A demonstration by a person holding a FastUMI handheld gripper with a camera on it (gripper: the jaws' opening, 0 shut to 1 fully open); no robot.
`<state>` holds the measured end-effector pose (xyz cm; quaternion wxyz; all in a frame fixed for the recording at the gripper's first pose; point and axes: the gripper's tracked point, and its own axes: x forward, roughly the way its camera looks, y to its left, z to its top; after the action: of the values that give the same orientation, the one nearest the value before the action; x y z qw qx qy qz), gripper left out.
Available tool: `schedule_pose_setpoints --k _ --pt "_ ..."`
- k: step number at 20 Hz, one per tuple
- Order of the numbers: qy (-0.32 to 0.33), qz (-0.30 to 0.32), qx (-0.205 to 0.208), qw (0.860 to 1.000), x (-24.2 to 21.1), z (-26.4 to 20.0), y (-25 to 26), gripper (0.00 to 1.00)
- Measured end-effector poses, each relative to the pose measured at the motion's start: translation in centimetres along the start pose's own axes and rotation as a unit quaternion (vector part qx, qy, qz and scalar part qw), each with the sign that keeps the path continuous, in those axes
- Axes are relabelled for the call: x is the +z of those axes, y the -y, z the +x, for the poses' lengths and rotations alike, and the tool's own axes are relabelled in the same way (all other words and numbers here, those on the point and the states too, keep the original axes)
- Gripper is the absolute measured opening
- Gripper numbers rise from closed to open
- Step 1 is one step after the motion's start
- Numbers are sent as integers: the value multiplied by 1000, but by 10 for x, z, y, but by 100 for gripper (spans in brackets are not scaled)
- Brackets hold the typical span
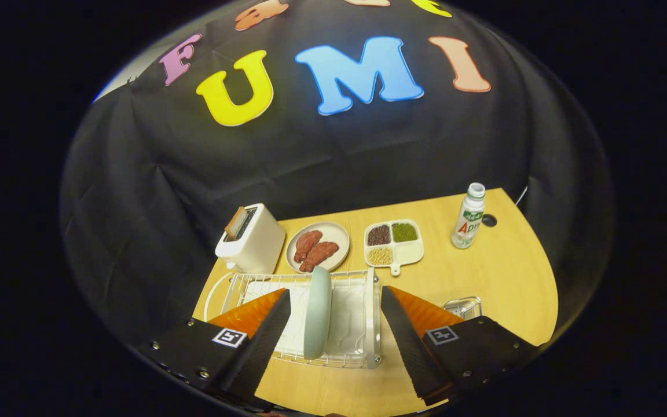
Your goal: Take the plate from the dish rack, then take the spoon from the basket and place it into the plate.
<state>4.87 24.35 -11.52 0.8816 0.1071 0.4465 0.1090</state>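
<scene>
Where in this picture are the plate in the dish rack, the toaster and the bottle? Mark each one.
plate (pixel 317 313): gripper view, on its upright rim edge, between the open fingers.
toaster (pixel 255 243): gripper view, on its side wall.
bottle (pixel 468 223): gripper view, on its label.

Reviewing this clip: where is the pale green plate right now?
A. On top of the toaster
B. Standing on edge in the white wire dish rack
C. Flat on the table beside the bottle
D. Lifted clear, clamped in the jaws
B: the plate stands on edge in the dish rack, between the open jaws of the gripper, which do not touch it.
</scene>
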Motion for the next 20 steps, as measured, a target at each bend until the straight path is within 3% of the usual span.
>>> schedule_pose_setpoints --k 13,15,18,20 --pt "-128 -23 -76 989 -36 58 -14 96" --pt "-140 -24 -89 986 -40 70 -15 89" --pt "-150 -26 -114 982 -46 83 -11 88" --pt "-158 -28 -134 978 -51 89 -9 79"
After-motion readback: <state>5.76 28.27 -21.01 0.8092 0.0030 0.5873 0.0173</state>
